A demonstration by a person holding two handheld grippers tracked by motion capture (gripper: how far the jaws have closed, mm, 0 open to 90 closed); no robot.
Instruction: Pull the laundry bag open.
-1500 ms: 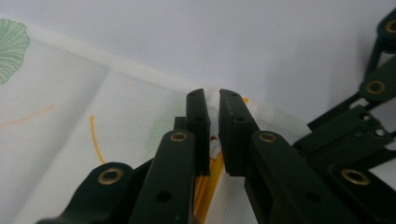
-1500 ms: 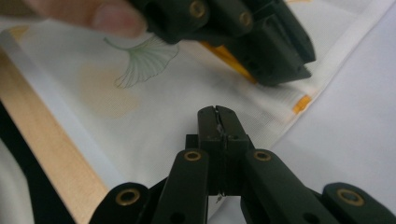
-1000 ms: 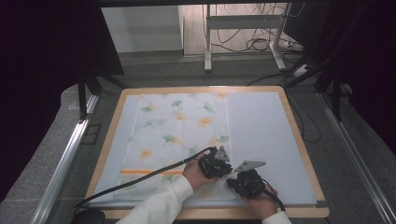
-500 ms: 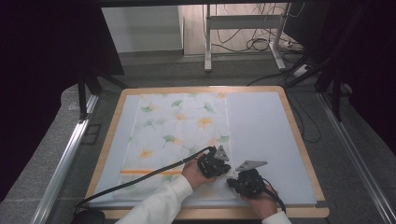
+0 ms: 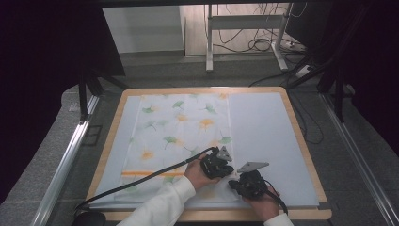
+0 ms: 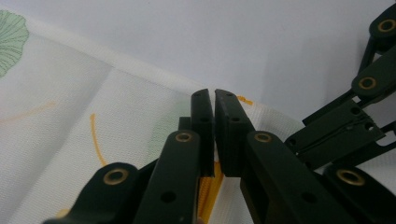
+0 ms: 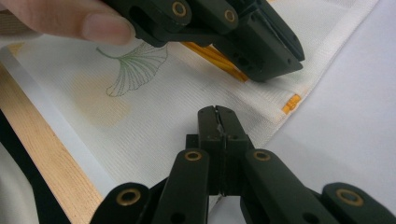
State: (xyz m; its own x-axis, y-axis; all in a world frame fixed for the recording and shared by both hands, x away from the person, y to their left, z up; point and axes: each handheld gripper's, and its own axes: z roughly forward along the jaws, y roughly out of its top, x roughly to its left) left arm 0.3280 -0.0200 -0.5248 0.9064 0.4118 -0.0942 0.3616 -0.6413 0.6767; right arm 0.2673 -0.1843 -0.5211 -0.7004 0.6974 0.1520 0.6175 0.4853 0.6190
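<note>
Both grippers sit low at the near right part of the cloth [image 5: 181,136], pretty much side by side. The left gripper [image 6: 214,100] has its jaws nearly together with just a thin slit between them, tips resting down on the cloth's edge; can't tell if it's actually pinching fabric. The right gripper [image 7: 217,116] is clamped on a thin fold of the cloth's edge. The person's hands [image 5: 195,172] come in from the bottom, white sleeve [image 5: 157,207] on the left arm. The cloth is white with green and orange ginkgo leaves and an orange stripe, spread flat on a pale mat [image 5: 268,136] over the wooden table [image 5: 301,141].
</note>
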